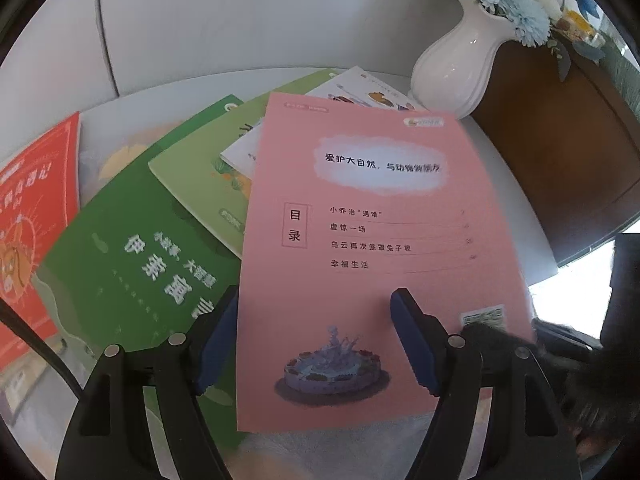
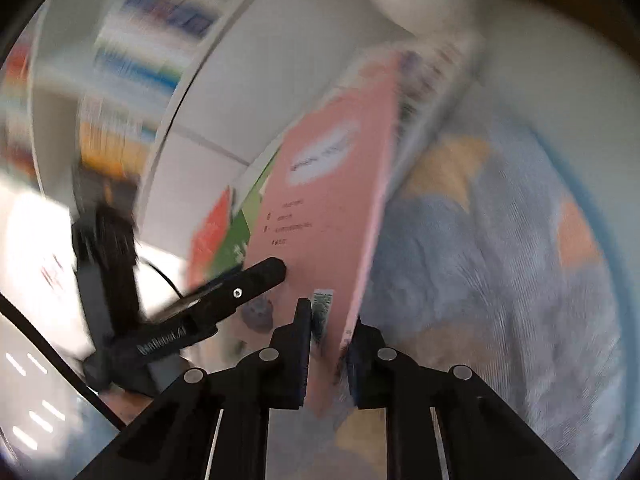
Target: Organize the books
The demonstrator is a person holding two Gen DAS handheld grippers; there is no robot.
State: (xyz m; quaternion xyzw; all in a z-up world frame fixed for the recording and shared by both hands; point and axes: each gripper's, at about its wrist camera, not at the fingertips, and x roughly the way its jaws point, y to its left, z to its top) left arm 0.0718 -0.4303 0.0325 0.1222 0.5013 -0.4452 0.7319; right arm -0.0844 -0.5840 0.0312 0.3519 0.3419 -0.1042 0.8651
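A pink book (image 1: 360, 240) with a cake picture and a contents list is tilted up over the other books. My right gripper (image 2: 330, 356) is shut on its lower corner by the barcode, one pad on each face. My left gripper (image 1: 314, 300) is open. Its right blue pad (image 1: 412, 344) is over the pink cover and its left pad (image 1: 216, 340) is just off the book's left edge. In the right wrist view one left-gripper finger (image 2: 260, 276) reaches onto the pink cover (image 2: 328, 208). Below lie a dark green book (image 1: 140, 260), a light green book (image 1: 200, 172), a red book (image 1: 32, 220) and a white book (image 1: 360, 88).
A white vase (image 1: 460, 60) with blue flowers stands at the back right on the white table (image 1: 100, 128), next to a dark wooden cabinet (image 1: 560, 140). The right wrist view is blurred. It shows a blue and orange cloth (image 2: 500, 260) on the right and shelves of books (image 2: 140, 60) far left.
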